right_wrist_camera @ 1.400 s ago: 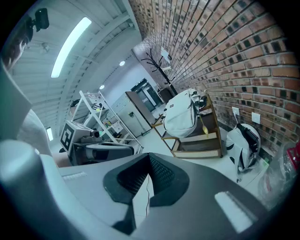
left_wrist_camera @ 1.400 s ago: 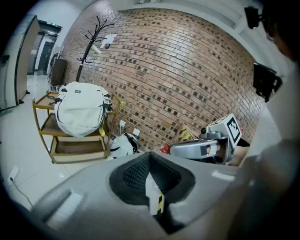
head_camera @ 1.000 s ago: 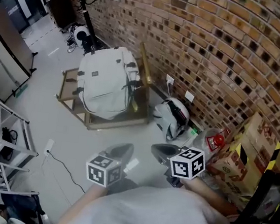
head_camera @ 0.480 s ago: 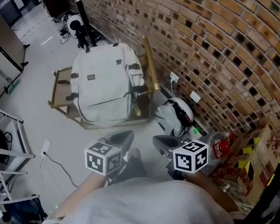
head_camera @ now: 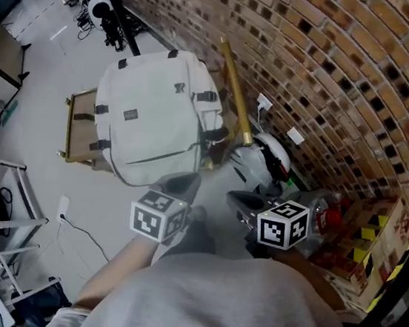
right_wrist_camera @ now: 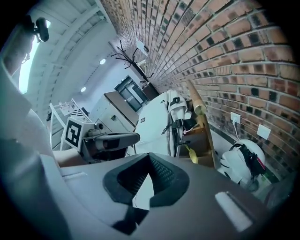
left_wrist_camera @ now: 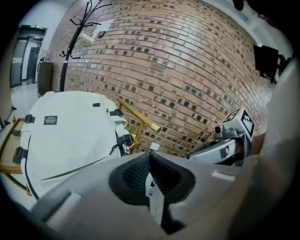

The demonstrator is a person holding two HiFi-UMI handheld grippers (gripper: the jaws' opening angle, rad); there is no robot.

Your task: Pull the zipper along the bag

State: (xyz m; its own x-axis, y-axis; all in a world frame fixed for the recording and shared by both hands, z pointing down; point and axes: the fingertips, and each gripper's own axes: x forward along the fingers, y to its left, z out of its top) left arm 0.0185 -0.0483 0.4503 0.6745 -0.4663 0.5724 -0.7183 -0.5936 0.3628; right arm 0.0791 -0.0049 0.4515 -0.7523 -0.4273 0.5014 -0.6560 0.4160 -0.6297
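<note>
Head view: the bag [head_camera: 155, 115], pale with dark straps, lies at 11 o'clock of centre on a low wooden frame [head_camera: 74, 131]; a dark zip line [head_camera: 160, 157] curves across its lower part; a gold bar [head_camera: 233, 88] slants along its 3 o'clock side, next to the brick wall [head_camera: 336, 72]; a white helmet [head_camera: 265, 156] sits on the floor at the bag's 4 o'clock, near the wall.

The left gripper [head_camera: 181, 184] points toward 12 o'clock, its tip just below the bag's lower edge, not touching it; the right gripper [head_camera: 241, 200] is beside it at 3 o'clock, level with it, pointing toward 10 o'clock, near the helmet; both are apart from the bag.

Left gripper view: the left gripper [left_wrist_camera: 150, 157] has its jaws pressed together with nothing between them; the bag [left_wrist_camera: 70, 136] fills 9 to 10 o'clock, well ahead, with the zip line [left_wrist_camera: 79, 165] running across its lower part; the right gripper [left_wrist_camera: 220, 147] shows at 3 o'clock.

Right gripper view: the right gripper [right_wrist_camera: 149, 159] has its jaws closed too, and is empty; the bag [right_wrist_camera: 157, 122] stands at 12 o'clock, beyond the tips; the left gripper [right_wrist_camera: 112, 139] shows at 9 o'clock; the helmet [right_wrist_camera: 243, 164] at 3 o'clock.
</note>
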